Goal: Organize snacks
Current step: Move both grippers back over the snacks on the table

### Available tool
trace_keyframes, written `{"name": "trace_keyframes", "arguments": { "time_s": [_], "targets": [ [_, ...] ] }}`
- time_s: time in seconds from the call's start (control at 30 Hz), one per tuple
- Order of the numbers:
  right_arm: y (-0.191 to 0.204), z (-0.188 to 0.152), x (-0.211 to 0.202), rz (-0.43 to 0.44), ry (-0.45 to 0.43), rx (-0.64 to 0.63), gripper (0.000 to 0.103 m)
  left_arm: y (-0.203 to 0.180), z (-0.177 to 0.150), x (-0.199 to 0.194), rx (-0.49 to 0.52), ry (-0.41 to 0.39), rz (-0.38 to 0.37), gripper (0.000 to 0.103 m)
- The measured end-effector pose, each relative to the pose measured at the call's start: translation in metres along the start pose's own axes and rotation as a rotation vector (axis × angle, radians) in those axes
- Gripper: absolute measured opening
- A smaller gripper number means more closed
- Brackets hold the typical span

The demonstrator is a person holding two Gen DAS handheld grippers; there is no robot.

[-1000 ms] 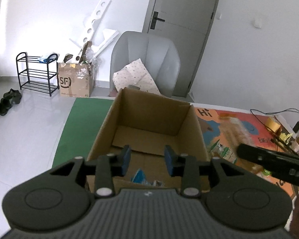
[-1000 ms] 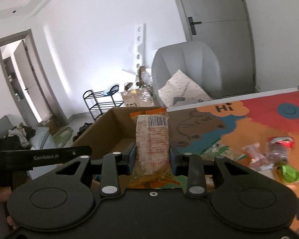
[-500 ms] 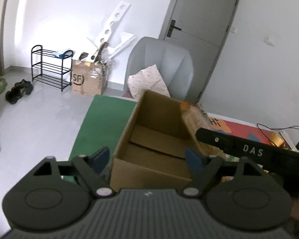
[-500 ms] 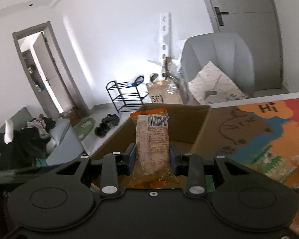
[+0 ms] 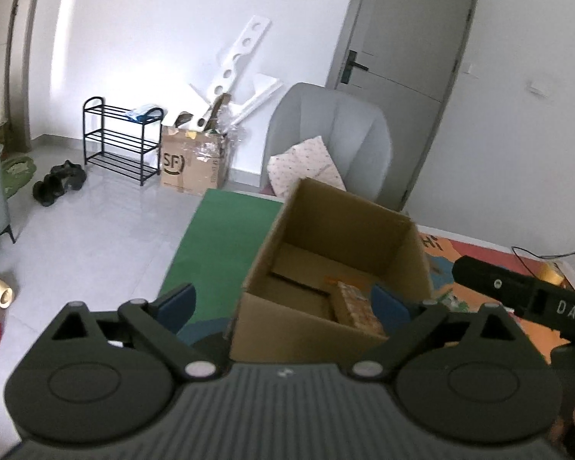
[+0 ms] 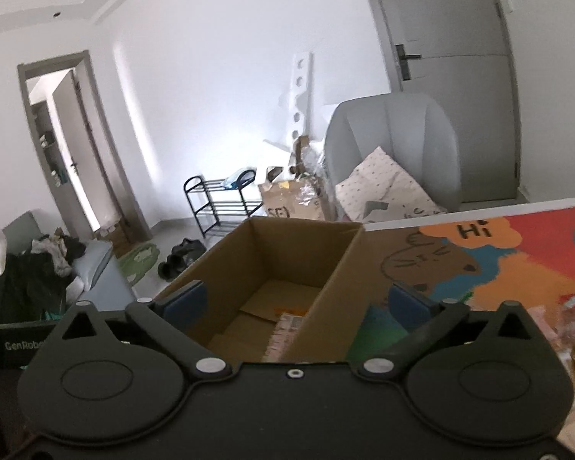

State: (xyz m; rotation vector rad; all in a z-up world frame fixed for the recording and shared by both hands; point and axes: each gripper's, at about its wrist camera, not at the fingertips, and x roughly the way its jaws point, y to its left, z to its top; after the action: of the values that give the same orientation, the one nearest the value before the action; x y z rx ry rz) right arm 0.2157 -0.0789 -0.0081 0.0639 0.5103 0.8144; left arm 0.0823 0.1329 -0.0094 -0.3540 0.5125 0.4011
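The snack packet (image 6: pixel 285 331) has left the right gripper (image 6: pixel 299 299), whose fingers now stand spread and empty, and lies inside the cardboard box (image 6: pixel 326 268) against its right wall. The left gripper (image 5: pixel 283 299) also gapes wide before the box, beside a green mat (image 5: pixel 218 237); loose snacks (image 6: pixel 571 306) litter the colourful mat (image 6: pixel 517 253).

A grey armchair (image 5: pixel 327 134) holding a dotted cushion (image 5: pixel 306 165) stands by a grey door (image 5: pixel 406 73) — nearby, a black shoe rack (image 5: pixel 120 138) and dark shoes (image 5: pixel 57 184).
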Motion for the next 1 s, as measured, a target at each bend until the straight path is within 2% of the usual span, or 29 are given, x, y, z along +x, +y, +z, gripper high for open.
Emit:
{"name": "trace_keyframes", "arguments": {
  "time_s": [0.37, 1.0],
  "targets": [
    [-0.041, -0.004, -0.03, -0.067, -0.021, 0.05, 0.103, -0.04, -0.008, -0.001, 0.013, 0.016, -0.064, 0.098],
    [-0.109, -0.012, -0.102, -0.166, 0.004, 0.117, 0.103, -0.115, -0.031, 0.006, 0.11, 0.096, -0.242, 0.098]
  ]
}}
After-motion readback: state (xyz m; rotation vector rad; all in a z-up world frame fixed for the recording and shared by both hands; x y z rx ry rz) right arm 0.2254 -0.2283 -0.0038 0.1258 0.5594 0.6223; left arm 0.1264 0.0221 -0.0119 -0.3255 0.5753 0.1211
